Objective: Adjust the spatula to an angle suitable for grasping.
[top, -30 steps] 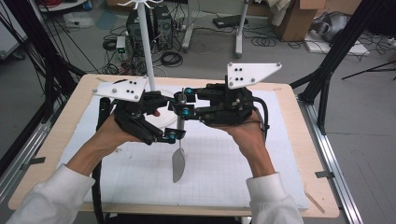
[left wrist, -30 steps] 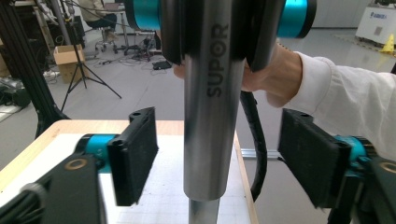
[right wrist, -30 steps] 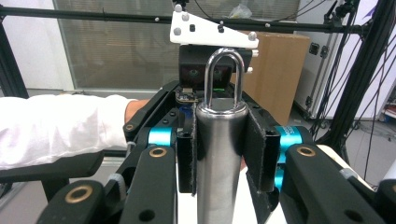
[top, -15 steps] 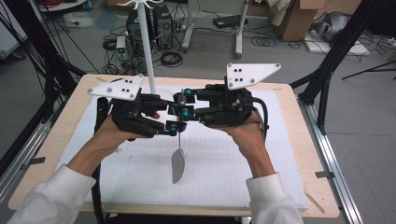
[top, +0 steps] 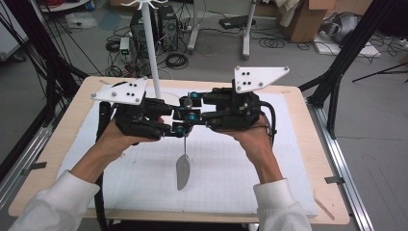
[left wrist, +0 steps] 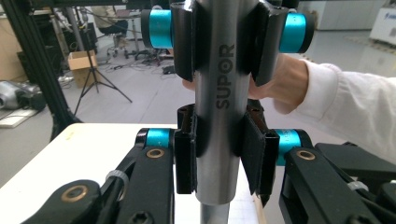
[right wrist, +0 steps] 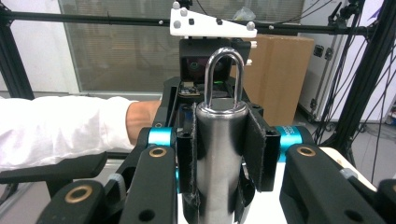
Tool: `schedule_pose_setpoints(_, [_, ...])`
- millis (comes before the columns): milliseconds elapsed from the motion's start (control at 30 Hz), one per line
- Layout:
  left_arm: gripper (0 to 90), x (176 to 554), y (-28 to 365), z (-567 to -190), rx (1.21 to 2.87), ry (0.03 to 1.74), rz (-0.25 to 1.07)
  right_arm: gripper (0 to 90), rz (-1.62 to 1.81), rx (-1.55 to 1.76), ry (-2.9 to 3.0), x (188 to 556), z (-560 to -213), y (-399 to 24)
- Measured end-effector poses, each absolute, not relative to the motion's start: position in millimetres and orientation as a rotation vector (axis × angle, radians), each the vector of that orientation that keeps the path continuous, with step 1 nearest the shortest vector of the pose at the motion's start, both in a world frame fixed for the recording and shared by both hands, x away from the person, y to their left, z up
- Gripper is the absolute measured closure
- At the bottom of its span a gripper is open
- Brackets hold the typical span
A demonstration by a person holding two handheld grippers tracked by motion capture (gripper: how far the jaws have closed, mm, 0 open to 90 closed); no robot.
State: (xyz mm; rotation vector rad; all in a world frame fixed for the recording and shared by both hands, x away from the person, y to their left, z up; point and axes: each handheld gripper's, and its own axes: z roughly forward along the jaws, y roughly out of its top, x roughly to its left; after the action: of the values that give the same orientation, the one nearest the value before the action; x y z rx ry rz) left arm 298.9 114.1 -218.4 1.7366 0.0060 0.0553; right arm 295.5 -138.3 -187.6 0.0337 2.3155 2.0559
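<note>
Gripping from both sides now, you have the steel utensil (top: 183,161) hanging upright between your two tools, above the middle of the counter (top: 72,103). Your left tool (top: 169,126) comes in from the left, your right tool (top: 191,109) from the right, and they meet nose to nose on the handle (left wrist: 220,107).

In the left gripper view, your left tool's black pads (left wrist: 186,154) sit against the polished handle, low on it, and those jaws have just been closing with the handle between them. Above them the right tool's jaws clamp the same handle, just over the SUPOR lettering.

In the right gripper view, your right tool (right wrist: 220,154) is clenched on the top of the handle, and the hanging loop (right wrist: 224,77) stands clear above the pads. Your left tool faces you right behind it, with its white plate (right wrist: 210,24) on top.

From the high view, the flat blade (top: 183,171) points down over the white gridded mat (top: 231,183), near your edge. Whether the tip touches the mat, I cannot tell. The white stand (top: 150,48) rises just behind your left tool.
</note>
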Motion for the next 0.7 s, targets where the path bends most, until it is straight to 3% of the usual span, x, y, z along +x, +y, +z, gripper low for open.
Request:
schedule_pose_setpoints(267, [68.7,298,115,-218,1.756,0.022,0.099,66.9,2.047,0.045,2.277,296,-191,-139])
schedule_pose_setpoints(333, [68.7,298,116,-217,1.755,0.034,0.104,55.3,2.064,0.067,2.241,296,-191,-140])
schedule_pose_setpoints(433, [68.7,297,119,-216,1.743,0.054,0.111,48.2,2.071,0.099,2.237,296,-191,-144])
schedule_pose_setpoints(700, [68.7,297,126,-212,1.743,0.107,0.148,9.6,2.015,0.272,2.172,290,-193,-159])
